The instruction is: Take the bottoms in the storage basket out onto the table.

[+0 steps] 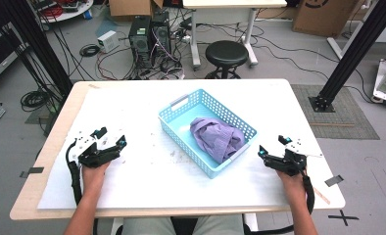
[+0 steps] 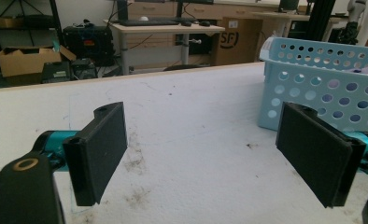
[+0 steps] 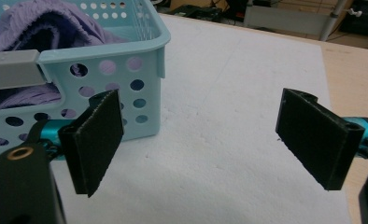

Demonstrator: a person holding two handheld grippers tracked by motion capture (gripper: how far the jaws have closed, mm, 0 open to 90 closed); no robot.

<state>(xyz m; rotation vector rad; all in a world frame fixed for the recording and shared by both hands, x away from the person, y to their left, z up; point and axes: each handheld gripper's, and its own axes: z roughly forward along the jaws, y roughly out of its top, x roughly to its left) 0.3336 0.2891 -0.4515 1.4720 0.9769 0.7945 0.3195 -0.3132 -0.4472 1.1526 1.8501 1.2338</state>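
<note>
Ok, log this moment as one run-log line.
left gripper: open, empty, on table | right gripper: open, empty, beside basket | cloth: purple, in basket | contact: none

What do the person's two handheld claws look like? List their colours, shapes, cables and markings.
Left claw and right claw: black bodies with teal metal joints, each ending in two flat, rectangular black pads. Each is topped by a light plate and trails a black cable. Forearms are bare, no sleeves.

A black stool (image 1: 226, 54) and two computer towers (image 1: 149, 33) stand on the floor beyond the counter (image 1: 132, 117), among tangled cables (image 1: 108, 61).
</note>
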